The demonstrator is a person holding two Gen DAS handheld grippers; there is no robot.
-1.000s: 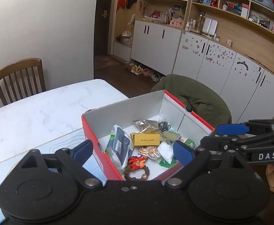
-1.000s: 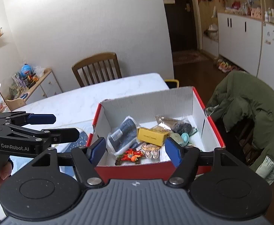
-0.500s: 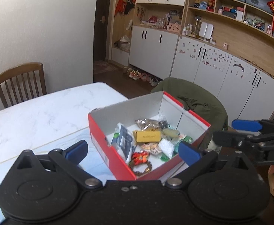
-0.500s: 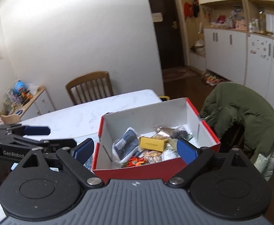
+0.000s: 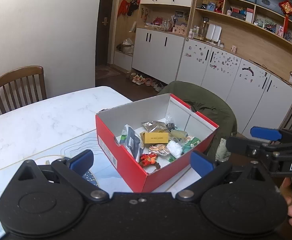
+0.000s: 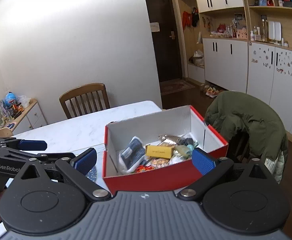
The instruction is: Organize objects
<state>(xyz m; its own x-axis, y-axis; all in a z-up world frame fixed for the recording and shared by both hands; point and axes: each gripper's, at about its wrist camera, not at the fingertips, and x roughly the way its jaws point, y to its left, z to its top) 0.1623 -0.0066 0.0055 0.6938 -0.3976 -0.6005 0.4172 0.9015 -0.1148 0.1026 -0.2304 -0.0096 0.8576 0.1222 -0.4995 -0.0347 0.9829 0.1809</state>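
A red shoebox (image 5: 124, 160) (image 6: 156, 178) with a white inside sits on the table's right end. It holds several small things: a yellow carton (image 5: 155, 137) (image 6: 159, 151), a dark packet (image 5: 133, 142) (image 6: 133, 153), a red-orange toy (image 5: 148, 158) and a brown pouch (image 5: 153, 125). My left gripper (image 5: 142, 161) is open, raised in front of the box with nothing between its blue pads. My right gripper (image 6: 145, 160) is open and empty too, drawn back from the box's near wall. Each gripper shows in the other's view, at the edge.
The white marble table (image 5: 36, 120) carries a printed mat (image 5: 86, 150) beside the box. A wooden chair (image 5: 19, 88) stands at the far side. A chair draped with a green jacket (image 6: 249, 120) is right of the box. White cabinets (image 5: 216, 70) line the wall.
Both grippers have pulled back and risen away from the box, which looks smaller now. Both have stayed open and empty; the things in the box have not moved.
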